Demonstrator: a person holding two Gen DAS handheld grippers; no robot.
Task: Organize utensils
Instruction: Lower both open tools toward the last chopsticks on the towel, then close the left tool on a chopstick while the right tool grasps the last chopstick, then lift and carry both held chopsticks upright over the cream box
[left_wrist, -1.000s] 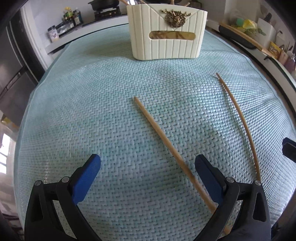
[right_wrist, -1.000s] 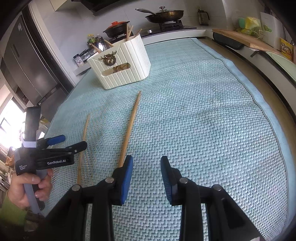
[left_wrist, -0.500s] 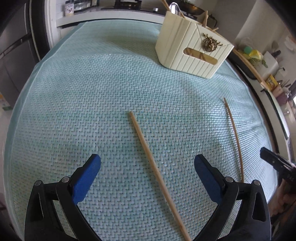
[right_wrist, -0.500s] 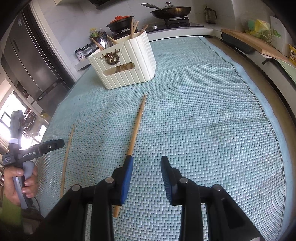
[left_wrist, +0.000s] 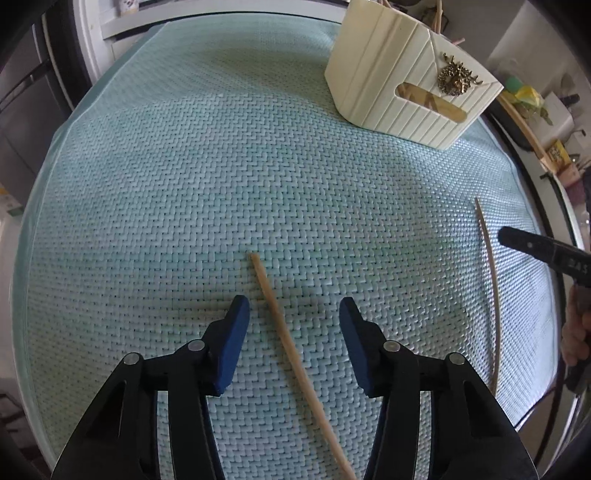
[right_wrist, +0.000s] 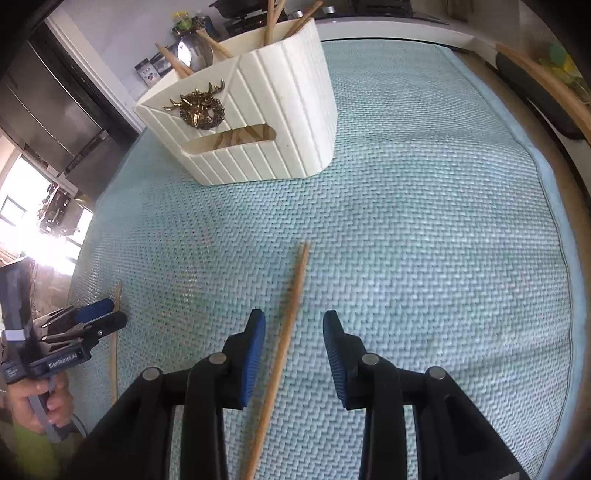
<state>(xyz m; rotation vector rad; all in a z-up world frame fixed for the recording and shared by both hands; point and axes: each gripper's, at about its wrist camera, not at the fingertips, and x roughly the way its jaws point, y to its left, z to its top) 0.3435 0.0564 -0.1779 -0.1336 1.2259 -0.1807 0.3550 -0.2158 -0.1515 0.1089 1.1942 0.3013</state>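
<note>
My left gripper (left_wrist: 291, 314) points steeply down at the bench, jaws closing, with one chopstick (left_wrist: 284, 332) lying flat between the blue pads (left_wrist: 231, 343) but not yet touched on either side. My right gripper (right_wrist: 293, 332) likewise straddles the second chopstick (right_wrist: 286, 332), jaws part-open and easing slightly wider, pads clear of the wood. Both sticks rest on the woven teal mat (right_wrist: 424, 240) (each seen also from the opposite camera, off to the side, beside the other gripper). Further out, at the far end of the mat, the cream ribbed utensil holder (right_wrist: 280, 122) stands upright, with a brass stag ornament (right_wrist: 197, 109) on its front and several wooden utensils (right_wrist: 271, 18) already standing in it. Kitchen counters lie beyond.
</note>
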